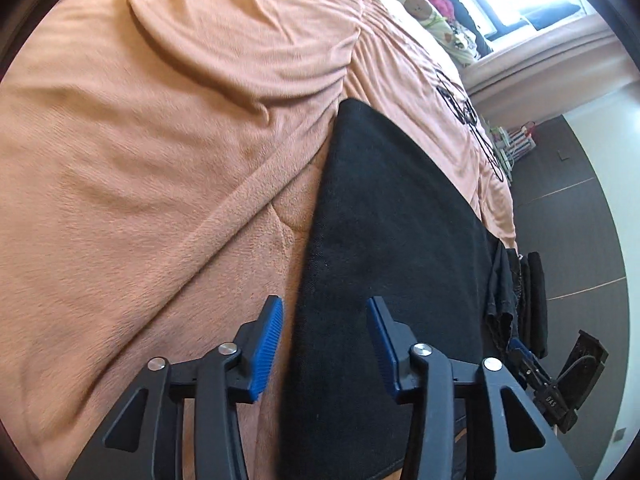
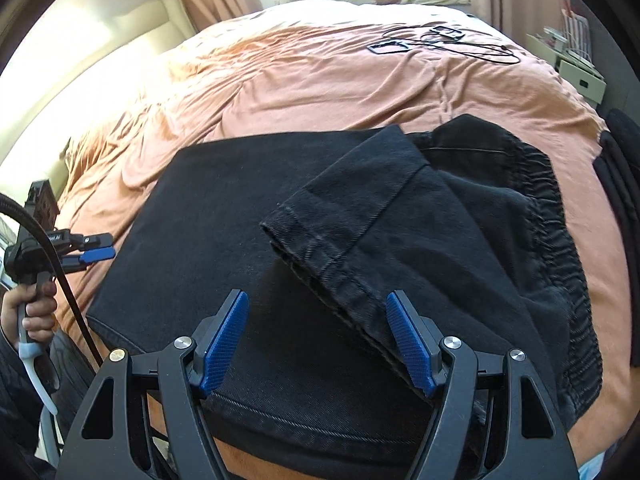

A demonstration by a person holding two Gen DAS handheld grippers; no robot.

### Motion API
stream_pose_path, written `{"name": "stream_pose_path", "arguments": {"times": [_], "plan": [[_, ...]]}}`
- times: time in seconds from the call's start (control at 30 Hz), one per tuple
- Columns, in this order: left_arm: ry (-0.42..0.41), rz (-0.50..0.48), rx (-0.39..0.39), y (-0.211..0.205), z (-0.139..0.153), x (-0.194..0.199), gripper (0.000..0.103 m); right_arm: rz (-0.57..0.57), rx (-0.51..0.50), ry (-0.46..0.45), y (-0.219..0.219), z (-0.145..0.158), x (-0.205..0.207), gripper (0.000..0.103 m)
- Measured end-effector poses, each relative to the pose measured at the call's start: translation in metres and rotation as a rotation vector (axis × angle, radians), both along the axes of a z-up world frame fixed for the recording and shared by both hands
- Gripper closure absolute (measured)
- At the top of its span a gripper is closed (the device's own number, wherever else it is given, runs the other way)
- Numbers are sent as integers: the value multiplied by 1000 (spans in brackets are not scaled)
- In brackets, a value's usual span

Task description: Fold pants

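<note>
The black pants (image 2: 320, 240) lie on the orange blanket (image 2: 300, 72) of the bed, at its near edge, already doubled over: the hem end of the legs (image 2: 344, 248) lies skewed across the top layer, and the elastic waistband (image 2: 560, 232) bunches at the right.

The left gripper (image 1: 324, 344) hangs over the left edge of the pants with its blue fingers (image 1: 266, 344) apart and nothing between them. The right gripper (image 2: 316, 344) hovers over the near side, its fingers also apart and empty; the hem lies just beyond its right finger.

Risks, as I judge them: the hem sits askew, so another fold from here would likely lock in a crooked bundle. Thick doubled denim may slip from a shallow pinch, or only the top layer may be caught and the stack peel apart. The plush blanket could be nipped along with the cloth. The pants lie close to the bed's edge, so a tug toward the near side could drag them off.

Count: one pair of pants, two grippers, one blanket, one tangle of black cable (image 2: 448, 44) far back on the bed.
</note>
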State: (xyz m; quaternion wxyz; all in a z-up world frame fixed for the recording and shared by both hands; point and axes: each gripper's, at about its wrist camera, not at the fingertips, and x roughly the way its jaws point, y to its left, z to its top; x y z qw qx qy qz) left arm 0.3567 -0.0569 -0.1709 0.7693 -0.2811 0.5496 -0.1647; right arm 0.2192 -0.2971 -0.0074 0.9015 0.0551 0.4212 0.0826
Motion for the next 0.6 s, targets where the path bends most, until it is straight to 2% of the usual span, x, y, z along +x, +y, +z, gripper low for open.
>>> {"name": "stream_pose_path", "arguments": {"times": [0.23,0.47,0.6], "plan": [[23,-13,-29,-7,-12,15,63,20,-99,28,18,-5,18,32],[26,-14,-51,-11,-19,22,65,52,-288,58,44,-17,37,32],[38,-4,-105,-9,-24,27,65,61,-359,54,55,-23,47,33]]}}
